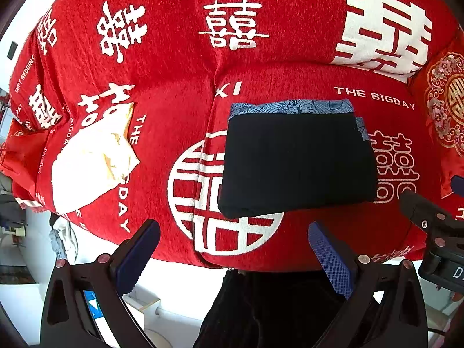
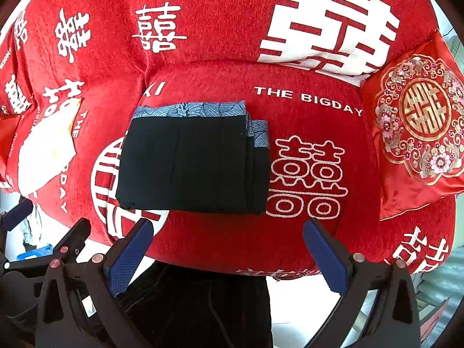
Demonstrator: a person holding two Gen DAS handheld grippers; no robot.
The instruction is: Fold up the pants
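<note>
The black pants (image 1: pixel 295 162) lie folded into a compact rectangle on the red sofa seat (image 1: pixel 333 232), with a blue patterned waistband along the far edge. They also show in the right wrist view (image 2: pixel 191 162). My left gripper (image 1: pixel 235 249) is open and empty, held back over the seat's front edge, short of the pants. My right gripper (image 2: pixel 229 246) is open and empty too, just in front of the pants. The right gripper's body shows at the right edge of the left wrist view (image 1: pixel 429 217).
The sofa wears a red cover with white characters (image 2: pixel 327 23). A white and gold cloth (image 1: pixel 92 159) lies on the left seat. A red embroidered cushion (image 2: pixel 420 133) leans at the right. Dark cloth (image 2: pixel 197 304) hangs below the seat front.
</note>
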